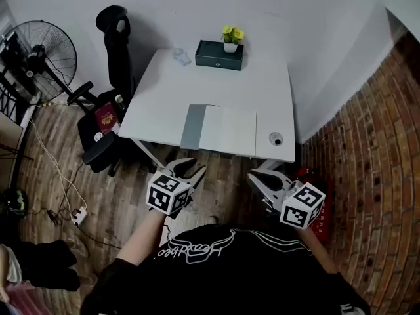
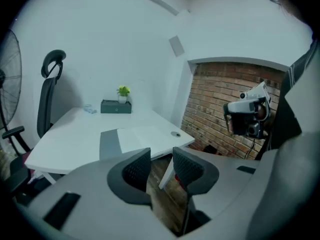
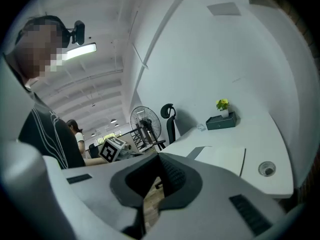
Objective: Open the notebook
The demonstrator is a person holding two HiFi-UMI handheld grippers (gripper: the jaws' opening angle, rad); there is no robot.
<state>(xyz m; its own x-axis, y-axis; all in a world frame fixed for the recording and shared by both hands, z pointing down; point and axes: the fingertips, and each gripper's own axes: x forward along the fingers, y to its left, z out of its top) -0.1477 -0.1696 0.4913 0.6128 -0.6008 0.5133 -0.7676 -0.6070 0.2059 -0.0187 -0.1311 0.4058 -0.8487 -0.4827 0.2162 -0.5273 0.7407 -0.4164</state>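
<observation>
A closed white notebook [image 1: 226, 130] with a grey spine strip lies flat near the front edge of the white table [image 1: 216, 87]. It also shows in the left gripper view [image 2: 137, 135] and the right gripper view [image 3: 223, 158]. My left gripper [image 1: 190, 168] hangs over the floor just short of the table's front edge, jaws apart with nothing between them [image 2: 161, 158]. Further right my right gripper [image 1: 264, 176] is also off the table, below the front right corner; its fingertips meet with nothing in them [image 3: 159, 159].
A dark box [image 1: 220, 54] with a small potted plant [image 1: 231, 35] stands at the table's back. A cable grommet [image 1: 276, 138] sits at the front right corner. A black office chair [image 1: 108, 110] and a fan [image 1: 42, 58] are left; a brick wall [image 1: 367, 163] is right.
</observation>
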